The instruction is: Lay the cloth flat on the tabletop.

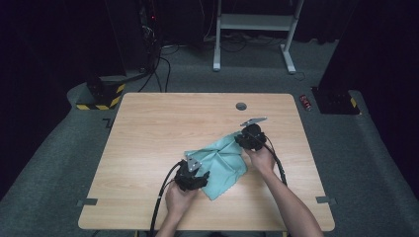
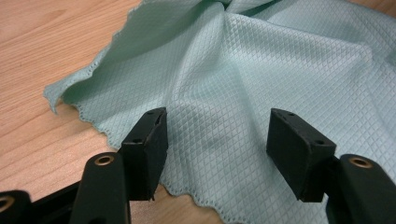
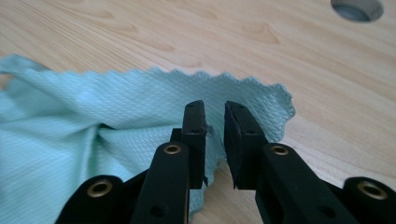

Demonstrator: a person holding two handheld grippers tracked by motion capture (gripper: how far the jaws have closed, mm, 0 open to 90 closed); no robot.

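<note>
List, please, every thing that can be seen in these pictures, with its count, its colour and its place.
cloth: one, pale green, rumpled on the table's near right part, between the two grippers
table: one, light wood, in the middle of the high view
cable hole: one, grey, near the table's far edge
white frame: one, white, on the floor beyond the table
striped block: one, yellow and black, on the floor at the table's far left corner
red object: one, red, small, on the floor at the far right corner; too small to tell what it is
left gripper: one, black, jaws open over the cloth's near edge
right gripper: one, black, jaws slightly apart at the cloth's far corner
forearms: two, entering from the bottom edge
</note>
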